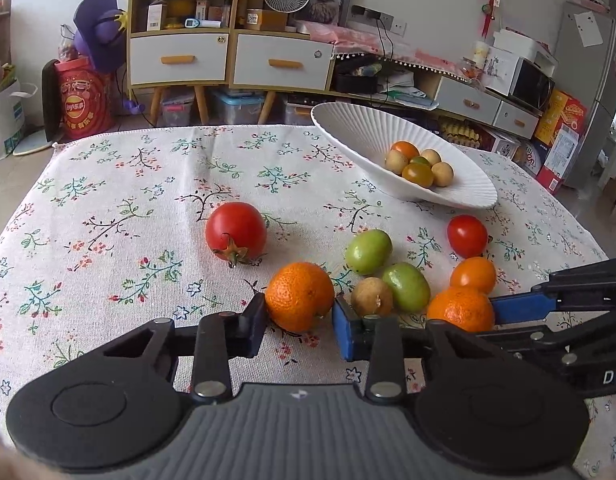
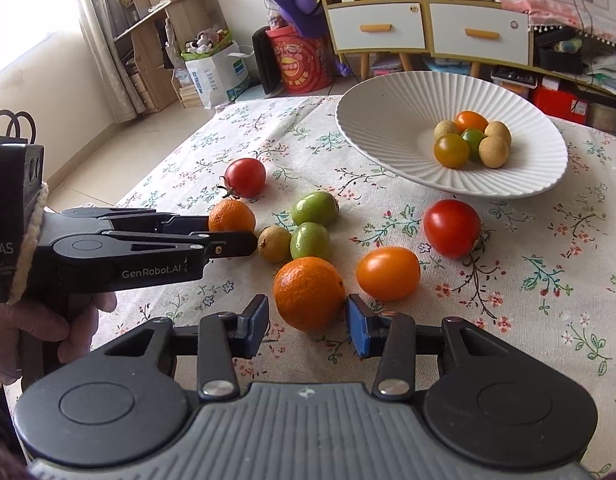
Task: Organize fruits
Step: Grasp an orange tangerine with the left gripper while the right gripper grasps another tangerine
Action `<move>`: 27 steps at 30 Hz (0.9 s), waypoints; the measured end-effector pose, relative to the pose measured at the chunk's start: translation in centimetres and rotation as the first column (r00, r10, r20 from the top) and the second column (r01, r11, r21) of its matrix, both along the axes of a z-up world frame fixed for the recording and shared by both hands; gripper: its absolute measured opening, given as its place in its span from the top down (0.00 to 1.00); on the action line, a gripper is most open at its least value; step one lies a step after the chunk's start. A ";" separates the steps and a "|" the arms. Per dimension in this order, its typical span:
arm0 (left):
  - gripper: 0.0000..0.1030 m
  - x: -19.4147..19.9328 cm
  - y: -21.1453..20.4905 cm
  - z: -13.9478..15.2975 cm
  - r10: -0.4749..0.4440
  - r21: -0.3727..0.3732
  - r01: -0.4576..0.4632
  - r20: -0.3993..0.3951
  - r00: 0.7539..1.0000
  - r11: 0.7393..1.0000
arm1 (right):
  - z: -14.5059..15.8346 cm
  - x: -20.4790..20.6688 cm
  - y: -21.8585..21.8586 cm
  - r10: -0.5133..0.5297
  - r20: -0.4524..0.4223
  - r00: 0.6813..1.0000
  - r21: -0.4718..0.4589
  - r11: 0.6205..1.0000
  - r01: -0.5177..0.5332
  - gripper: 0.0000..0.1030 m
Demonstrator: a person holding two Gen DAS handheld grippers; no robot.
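Observation:
My left gripper (image 1: 300, 314) is shut on a mandarin (image 1: 300, 295) that rests on the floral cloth; both pads touch its sides. In the right wrist view the left gripper (image 2: 232, 233) comes in from the left around that mandarin (image 2: 232, 216). My right gripper (image 2: 306, 309) is shut on a larger mandarin (image 2: 309, 292), also on the cloth. Its blue finger (image 1: 519, 307) presses that fruit (image 1: 460, 309). Loose around them lie a big red tomato (image 1: 236, 236), a smaller red one (image 2: 451, 227), an orange tomato (image 2: 387, 273), two green fruits (image 2: 315, 209) and a longan (image 2: 274, 243).
A white ribbed plate (image 2: 371, 100) stands at the back right with several small fruits (image 2: 471, 142) in its hollow. The table (image 1: 108, 184) drops off at the far and left edges. A hand (image 2: 68, 324) holds the left gripper. Shelves and boxes stand beyond.

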State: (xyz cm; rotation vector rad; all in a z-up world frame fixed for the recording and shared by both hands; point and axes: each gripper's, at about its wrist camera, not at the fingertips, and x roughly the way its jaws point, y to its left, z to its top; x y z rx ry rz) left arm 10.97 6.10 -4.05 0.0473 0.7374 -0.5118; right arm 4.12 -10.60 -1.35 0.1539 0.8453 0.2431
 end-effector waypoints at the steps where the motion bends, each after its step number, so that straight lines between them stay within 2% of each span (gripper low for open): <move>1: 0.71 0.0 0.0 0.0 0.002 -0.001 -0.002 -0.002 1.000 1.000 | 0.0 0.1 0.0 -0.005 0.001 1.000 0.001 1.000 0.005 0.65; 8: 0.71 -0.1 0.0 0.1 0.002 0.005 -0.002 -0.009 1.000 1.000 | -0.1 0.1 0.2 -0.001 0.010 1.000 -0.017 1.000 0.001 0.66; 27: 0.72 -0.1 -0.3 0.7 -0.001 -0.016 0.001 -0.023 1.000 1.000 | 1.9 0.3 -0.6 -0.026 0.060 0.998 0.008 1.000 0.026 0.67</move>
